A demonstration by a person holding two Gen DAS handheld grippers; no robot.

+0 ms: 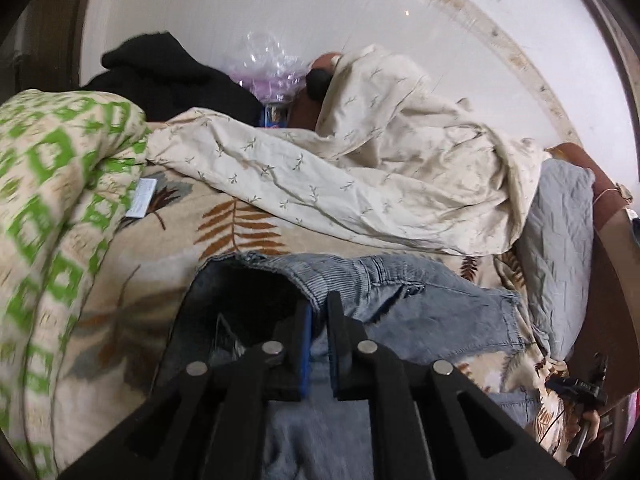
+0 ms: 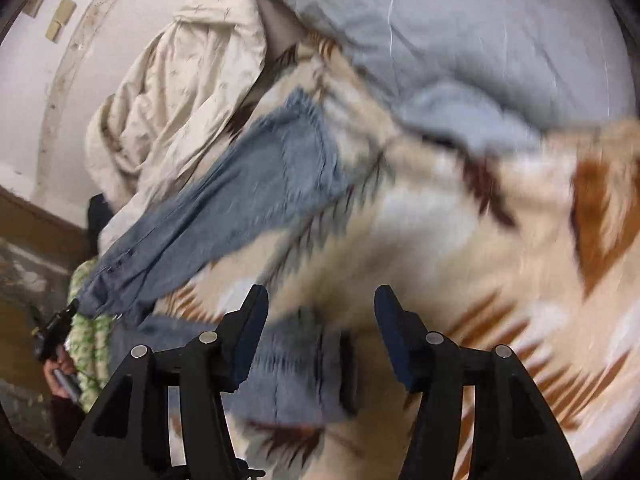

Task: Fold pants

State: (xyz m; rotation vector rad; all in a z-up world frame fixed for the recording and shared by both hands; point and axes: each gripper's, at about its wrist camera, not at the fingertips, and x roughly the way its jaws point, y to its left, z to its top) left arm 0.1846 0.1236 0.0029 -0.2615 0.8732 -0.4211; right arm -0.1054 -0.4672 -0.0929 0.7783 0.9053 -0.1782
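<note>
**Jeans lifted at the waist, fold barely begun**

On the left, the left tool (image 1: pixel 318 312) is pinched nearly together on the ribbed waistband of the blue denim pants (image 1: pixel 420 292), with cloth caught between its pads. The pants lie on the leaf-patterned blanket (image 1: pixel 224 224) of a cluttered bed, a green-and-cream quilt (image 1: pixel 52 184) bunched beside them and a cream sprigged sheet (image 1: pixel 360 168) heaped behind. A small white tag (image 1: pixel 142 198) sits on the blanket; its print is too small to read.

To the right, the right tool (image 2: pixel 320 312) hangs with its jaws apart, gripping nothing, above the blanket and a blurred patch of denim. The pants look stretched out and rumpled, so I judge the folding still lies almost wholly ahead. No brand shows anywhere.
</note>
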